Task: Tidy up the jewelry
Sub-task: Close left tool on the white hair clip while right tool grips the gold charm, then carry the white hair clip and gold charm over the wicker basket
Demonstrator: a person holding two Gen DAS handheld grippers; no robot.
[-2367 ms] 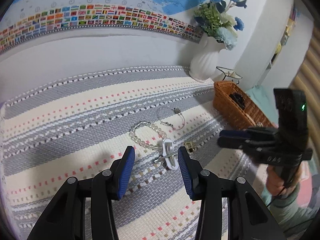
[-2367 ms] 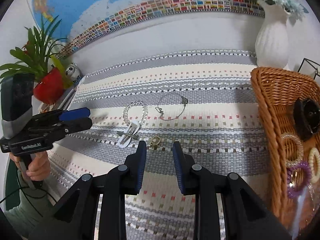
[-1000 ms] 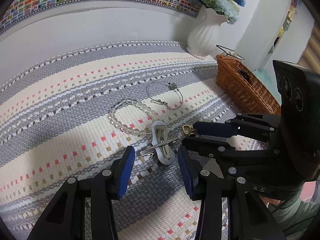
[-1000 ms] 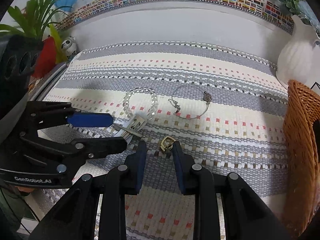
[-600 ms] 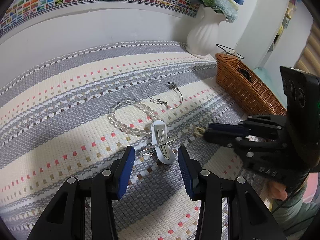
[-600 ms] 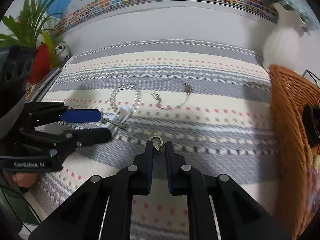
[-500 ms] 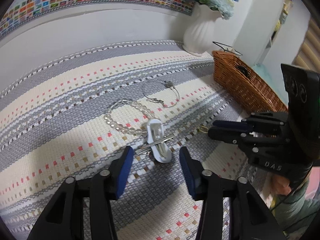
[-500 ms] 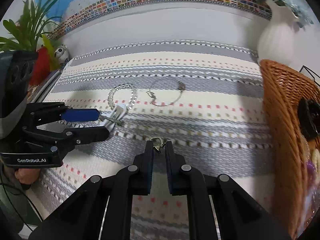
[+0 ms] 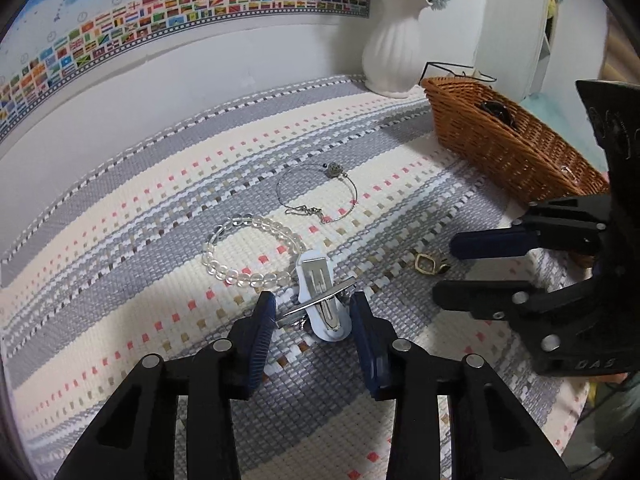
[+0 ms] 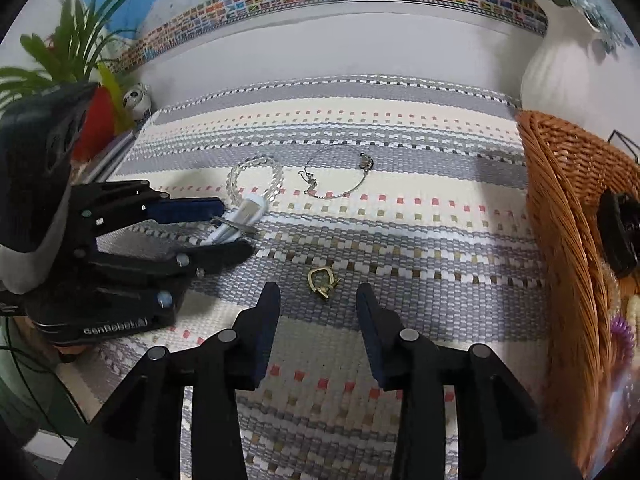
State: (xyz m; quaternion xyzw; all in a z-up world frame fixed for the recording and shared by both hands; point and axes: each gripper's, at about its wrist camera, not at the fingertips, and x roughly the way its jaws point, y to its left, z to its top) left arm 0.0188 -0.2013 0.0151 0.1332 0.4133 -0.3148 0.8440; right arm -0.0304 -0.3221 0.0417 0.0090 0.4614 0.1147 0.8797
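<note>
A white hair clip [image 9: 322, 296] crossed by a silver clip lies on the striped mat between the open fingers of my left gripper [image 9: 314, 314], which is low over it; it also shows in the right wrist view [image 10: 236, 224]. A small gold earring [image 10: 322, 280] lies on the mat just ahead of my open right gripper [image 10: 318, 308]; it also shows in the left wrist view [image 9: 426, 263]. A clear bead bracelet [image 9: 248, 252] and a thin wire bangle [image 9: 316, 196] lie farther back.
A wicker basket [image 10: 568, 216] holding hair ties and a black clip stands at the right. A white vase [image 9: 394, 56] with flowers is behind it. A potted plant [image 10: 80, 60] and a small panda figure [image 10: 136, 98] sit at the mat's left edge.
My right gripper was shut on the gold earring and has opened; the earring now lies on the mat. My left gripper has come closer around the white hair clip.
</note>
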